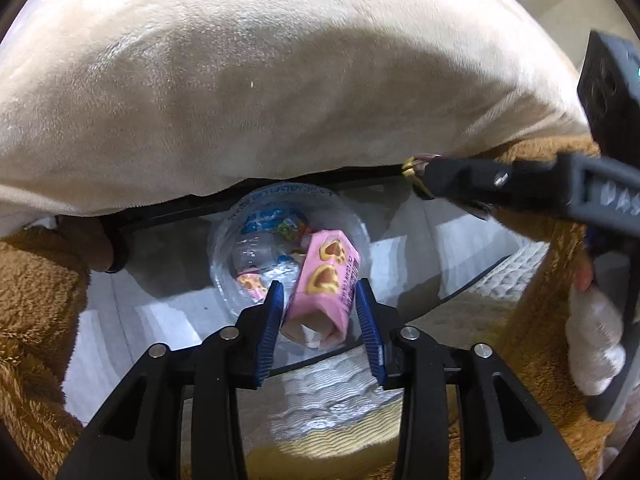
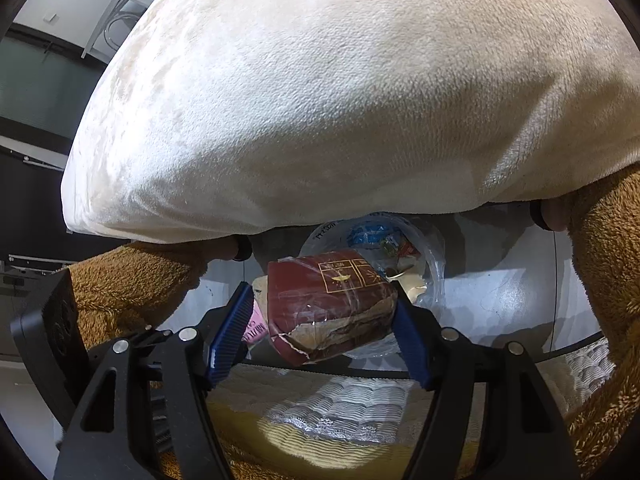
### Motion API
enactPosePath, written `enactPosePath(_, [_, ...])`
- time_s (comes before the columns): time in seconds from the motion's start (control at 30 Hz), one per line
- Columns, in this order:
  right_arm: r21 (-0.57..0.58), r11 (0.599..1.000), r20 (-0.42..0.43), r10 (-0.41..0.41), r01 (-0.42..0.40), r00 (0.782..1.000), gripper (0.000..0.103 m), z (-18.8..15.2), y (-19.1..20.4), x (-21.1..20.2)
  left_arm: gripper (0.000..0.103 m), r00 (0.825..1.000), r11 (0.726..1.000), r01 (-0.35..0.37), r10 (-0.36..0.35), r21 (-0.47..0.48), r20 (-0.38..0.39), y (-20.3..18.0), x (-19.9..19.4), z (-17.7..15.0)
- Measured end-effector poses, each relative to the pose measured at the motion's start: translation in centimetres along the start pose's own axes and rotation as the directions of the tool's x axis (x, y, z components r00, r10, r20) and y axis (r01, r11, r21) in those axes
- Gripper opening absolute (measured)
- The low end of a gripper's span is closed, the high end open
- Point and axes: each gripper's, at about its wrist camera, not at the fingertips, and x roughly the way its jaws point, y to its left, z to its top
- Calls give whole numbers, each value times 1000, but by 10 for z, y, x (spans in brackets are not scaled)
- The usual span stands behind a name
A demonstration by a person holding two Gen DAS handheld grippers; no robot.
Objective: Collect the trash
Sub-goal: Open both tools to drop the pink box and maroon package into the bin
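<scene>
Blue-padded fingers of the right gripper (image 2: 320,320) sit closest to the lens, spread wide yet pressed on both sides of a torn maroon wrapper (image 2: 332,304), so that piece of trash is gripped and carried clear of the glass table (image 2: 520,280). Just beyond it stands a clear plastic cup (image 2: 428,256) stuffed with scraps, likely the collecting point, which would explain why the wrapper is held right in front of its mouth.

From the left wrist view, the left gripper (image 1: 320,304) has its 2 fingers partly open around a pink snack box (image 1: 328,280) at the cup's mouth; whether the pads actually pinch it I cannot tell.

A cream plush cushion (image 2: 340,100) overhangs the cup from above, and brown fleece (image 1: 36,320) flanks both sides, leaving little room to approach.
</scene>
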Motion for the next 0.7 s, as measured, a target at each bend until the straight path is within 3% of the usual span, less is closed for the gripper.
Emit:
enactPosePath(0.07, [7,1000,4,5,-5,1000,72,1,-3,-3,63,1000,1000,4,-4,-8,14,1,-4,0])
enactPosePath(0.7, [-14,1000,20,12,-11,1000,73,0,-1,-11,63,992,996,49,-40,-72,121,17,-29,4])
